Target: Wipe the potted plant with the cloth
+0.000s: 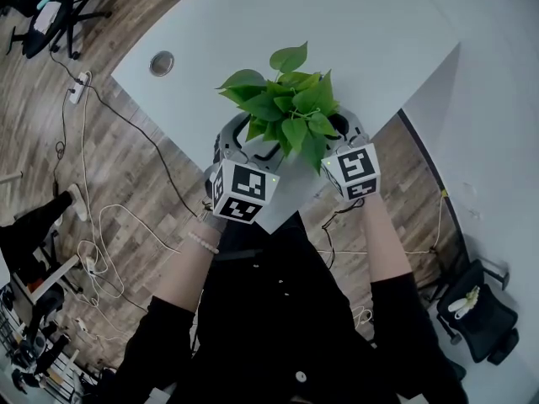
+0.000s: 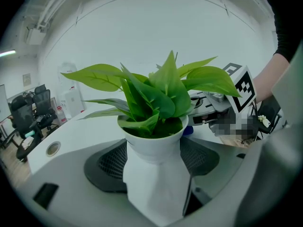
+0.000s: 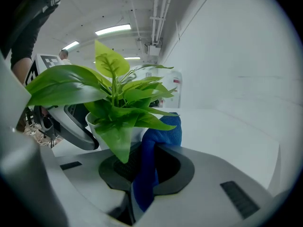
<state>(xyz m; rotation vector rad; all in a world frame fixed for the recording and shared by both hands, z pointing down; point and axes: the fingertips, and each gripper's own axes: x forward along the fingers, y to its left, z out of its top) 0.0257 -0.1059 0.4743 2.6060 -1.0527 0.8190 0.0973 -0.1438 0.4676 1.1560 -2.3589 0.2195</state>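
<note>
Potted plant (image 2: 152, 143) sits clamped in left hand-held gripper (image 2: 154, 174); right hand-held gripper (image 3: 146, 171) pinches blue cloth (image 3: 164, 129).

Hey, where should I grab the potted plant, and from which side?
Take the white pot on its tapered body just under the flared rim, coming in level from the side, as the left claw holds it. The leaves spread wide over the top, so a grip from above would likely crush them, and the rim should stop slipping.

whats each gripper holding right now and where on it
Left gripper: the white pot, clamped on its lower body. Right gripper: the blue cloth, pinched near its lower end.
</note>
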